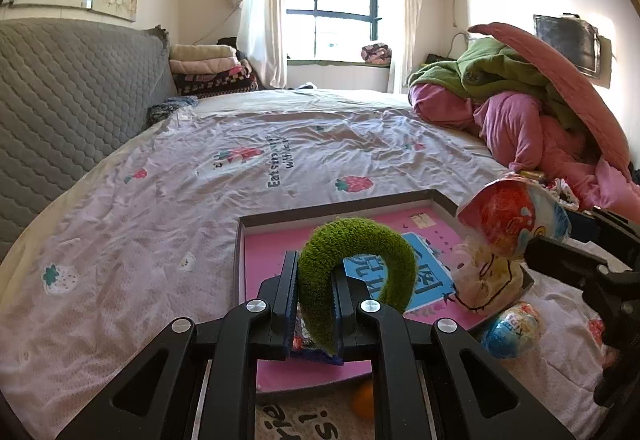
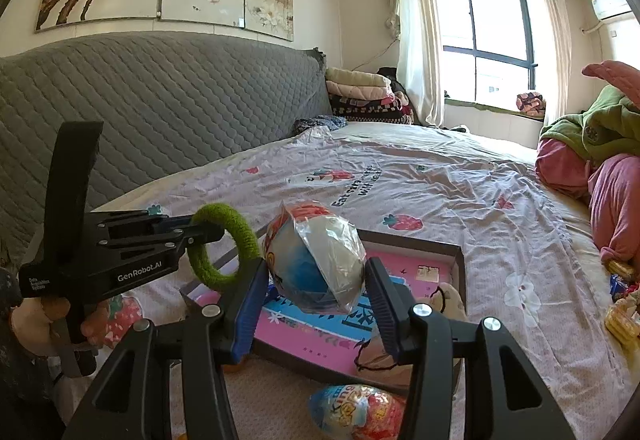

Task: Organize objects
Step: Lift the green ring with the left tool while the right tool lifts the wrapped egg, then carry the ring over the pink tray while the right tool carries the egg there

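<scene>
Nearest in the left wrist view, the left hand-held gripper (image 1: 314, 304) is clamped on the green ring (image 1: 356, 272), which stands on edge over the near half of the tray (image 1: 336, 211). In the right wrist view, the right hand-held gripper (image 2: 316, 292) is clamped on a wrapped egg (image 2: 316, 260), its long axis running toward 11 o'clock, above the tray (image 2: 458, 264). From either gripper the tray floor lies just below, at 12 o'clock. A second egg (image 2: 356, 412) lies on the bed (image 2: 440, 191) at 6 o'clock, outside the tray's near wall; the right hand seems nearer it. A plush toy (image 1: 486, 280) sits in the tray's right corner.
</scene>
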